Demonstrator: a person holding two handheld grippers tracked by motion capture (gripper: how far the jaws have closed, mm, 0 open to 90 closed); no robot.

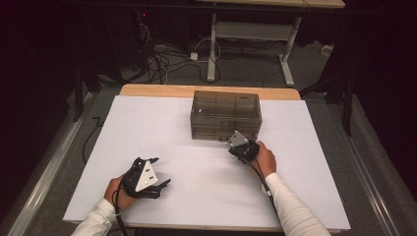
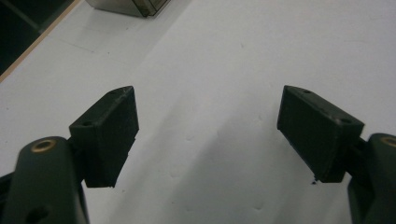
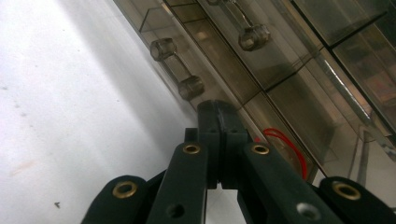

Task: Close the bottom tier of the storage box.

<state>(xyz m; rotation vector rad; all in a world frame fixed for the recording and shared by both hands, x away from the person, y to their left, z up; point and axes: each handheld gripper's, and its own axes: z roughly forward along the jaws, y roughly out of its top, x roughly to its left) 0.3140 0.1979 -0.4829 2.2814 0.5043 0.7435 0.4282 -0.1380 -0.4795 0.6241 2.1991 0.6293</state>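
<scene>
Right hand-held gripper point(image 1: 235, 145) is sitting at the lower front of the clear drawer box point(image 1: 225, 114), which is standing toward the far middle of the white surface point(image 1: 147, 132). In the right gripper view its jaws are pressed fully together with nothing between them, tips just beside the bottom drawer's bar handle point(image 3: 177, 68); whether they are touching the drawer front is hard to tell. Something red point(image 3: 287, 144), thin and looped, is lying inside that bottom drawer point(image 3: 280, 107), behind the smoky plastic. All drawers are looking shut, fronts flush. Left hand-held gripper point(image 1: 156, 173) is resting low on the surface, well apart from the box, jaws spread wide and holding nothing; in its own view only bare white surface is lying between the pads point(image 2: 112, 133), with a corner of the box at the top edge. Judging progress: the work is looking barely begun. The approach to the drawer is made, but the handle is not gripped and no drawer is pulled out. Left to do, probably: opening the jaws, taking the handle, drawing the drawer open, then reaching whatever is inside.
</scene>
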